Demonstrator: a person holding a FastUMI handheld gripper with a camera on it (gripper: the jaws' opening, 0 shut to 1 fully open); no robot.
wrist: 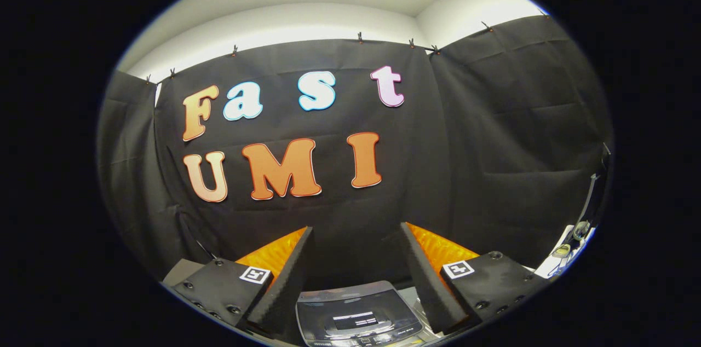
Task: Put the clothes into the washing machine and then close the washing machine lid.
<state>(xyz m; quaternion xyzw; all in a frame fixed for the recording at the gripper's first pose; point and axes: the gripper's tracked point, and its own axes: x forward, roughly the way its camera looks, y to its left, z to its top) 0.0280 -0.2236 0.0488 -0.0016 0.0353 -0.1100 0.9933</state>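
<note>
Gripper held level above a small washing machine, its lid down.

The gripper [356,276] has its two fingers [285,276] spread wide apart with nothing between them. Low in the frame's centre, between the fingers, sits the washing machine [356,317]: grey, with a dark glossy lid [353,303] lying flat and a control strip along its near edge.

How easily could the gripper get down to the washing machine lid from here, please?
Probably easily: the gripper is open with nothing held, and the washing machine lid, seemingly shut, lies just below between its fingers, nothing in between.
</note>
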